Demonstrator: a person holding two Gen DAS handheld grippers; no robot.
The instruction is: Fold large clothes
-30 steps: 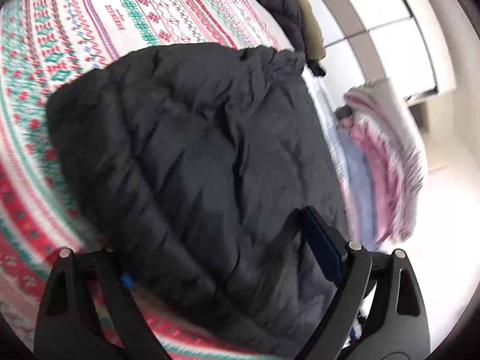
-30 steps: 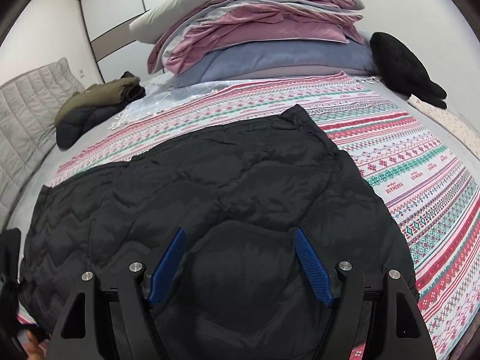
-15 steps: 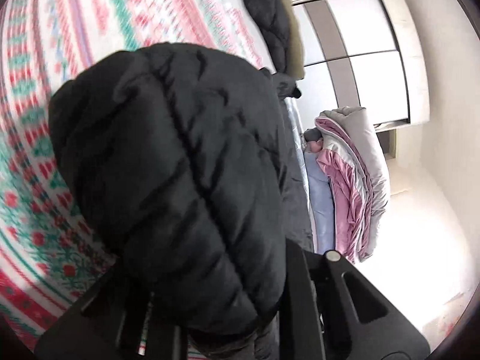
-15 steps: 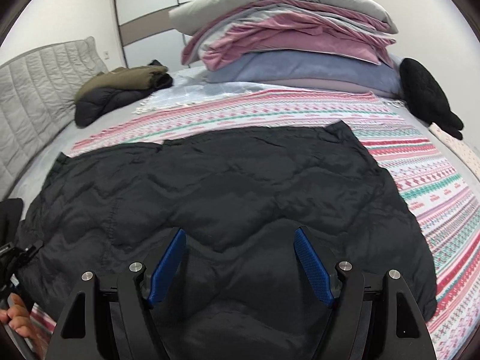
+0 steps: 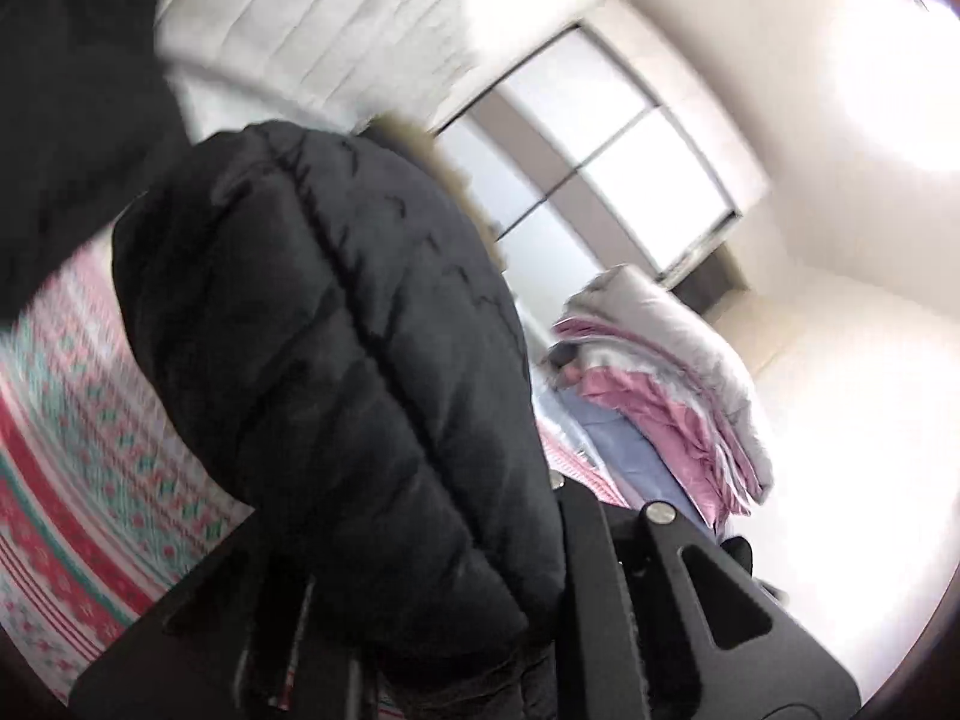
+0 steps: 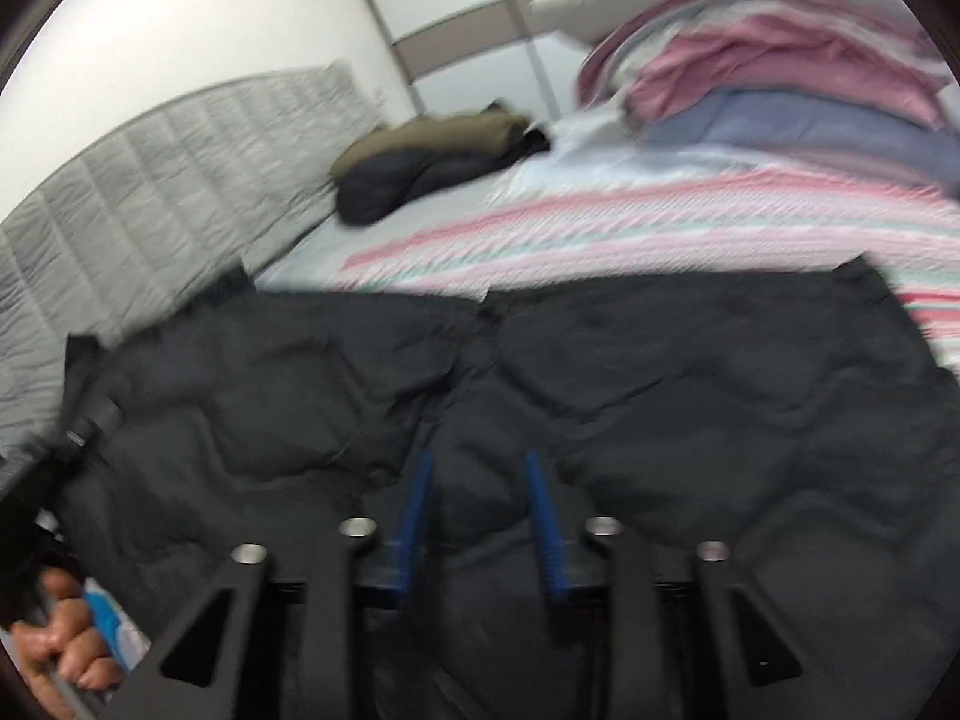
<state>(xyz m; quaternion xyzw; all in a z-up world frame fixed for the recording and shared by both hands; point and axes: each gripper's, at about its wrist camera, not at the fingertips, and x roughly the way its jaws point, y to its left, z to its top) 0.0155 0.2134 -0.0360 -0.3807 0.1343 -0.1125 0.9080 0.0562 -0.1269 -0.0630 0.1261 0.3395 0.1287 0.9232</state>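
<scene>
Two grippers work one black quilted jacket (image 6: 690,396) spread across the striped blanket (image 6: 630,222) on the bed. Left gripper (image 5: 432,648) is pressed tight on a puffy fold of the jacket (image 5: 336,372), which bulges up over its fingers and hides the tips; that fold hangs clear above the blanket (image 5: 78,450). Right gripper (image 6: 480,516) points down at the jacket's near edge, its blue pads (image 6: 543,531) closing with a ridge of the padding between them, though blur hides whether they press it yet. A hand (image 6: 57,645) shows at the lower left of the right view. Stacked bedding (image 6: 774,60) and a folded olive and dark pile (image 6: 432,162) lie at the far side, well apart from the jacket.
</scene>
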